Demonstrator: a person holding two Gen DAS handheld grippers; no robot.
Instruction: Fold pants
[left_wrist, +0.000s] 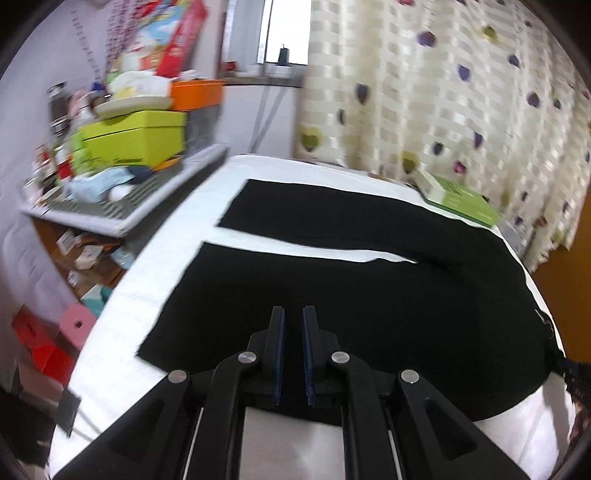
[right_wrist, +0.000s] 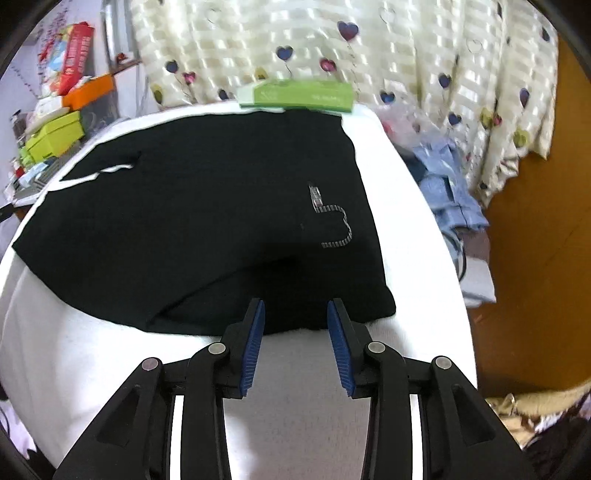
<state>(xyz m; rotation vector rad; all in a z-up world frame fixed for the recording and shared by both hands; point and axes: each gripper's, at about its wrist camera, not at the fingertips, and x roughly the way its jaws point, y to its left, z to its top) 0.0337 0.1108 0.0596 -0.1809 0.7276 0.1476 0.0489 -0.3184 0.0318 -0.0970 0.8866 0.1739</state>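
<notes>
Black pants (left_wrist: 369, 295) lie flat on a white-covered table (left_wrist: 122, 332), both legs stretched out toward the left with a white strip between them. My left gripper (left_wrist: 293, 314) hovers over the nearer leg, its pads only a narrow gap apart and holding nothing. In the right wrist view the waist end of the pants (right_wrist: 203, 221) shows a striped cord mark (right_wrist: 334, 225). My right gripper (right_wrist: 295, 306) is open at the near hem of the waist, one fingertip (right_wrist: 256, 314) over the black cloth edge, with nothing between the pads. The table (right_wrist: 110, 350) is bare white cloth under the fingers.
A green box (left_wrist: 458, 201) (right_wrist: 295, 94) rests at the table's far edge by the heart-print curtain (left_wrist: 443, 92). A cluttered shelf (left_wrist: 122, 177) stands to the left, a pink stool (left_wrist: 75, 325) below it. Blue clothes (right_wrist: 447, 184) are heaped to the right of the table.
</notes>
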